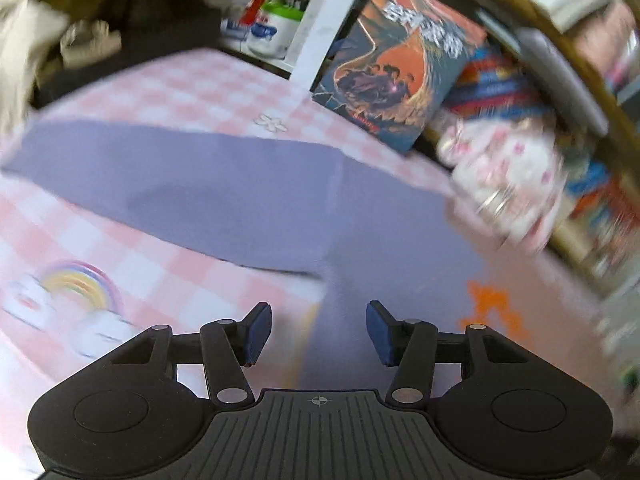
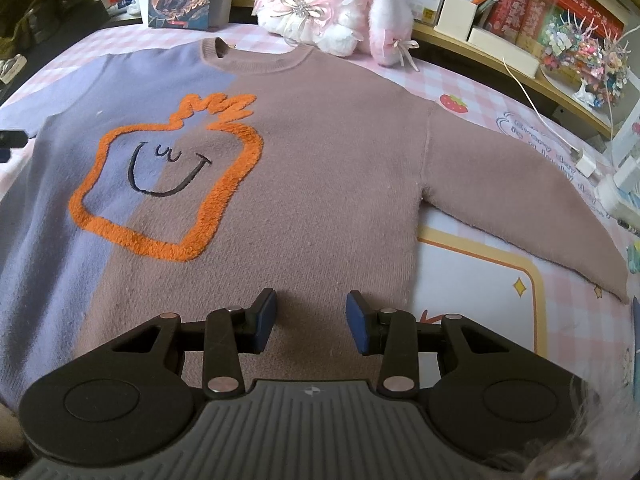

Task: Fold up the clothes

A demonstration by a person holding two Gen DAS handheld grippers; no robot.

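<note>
Knitted purple-and-brown sweater (image 2: 256, 168) with an orange fuzzy outline lies flat on the pink checked cloth (image 2: 472, 88). Left gripper (image 1: 318, 332) and right gripper (image 2: 312, 320) hover above it, jaws wide, holding nothing.

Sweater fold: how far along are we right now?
Done: the sweater lies spread flat, face up, on the pink checked cloth; no fold shows. In hand: nothing; the left gripper and right gripper are both open over the fabric. Left: both sleeves, including the brown sleeve, and the body.
</note>
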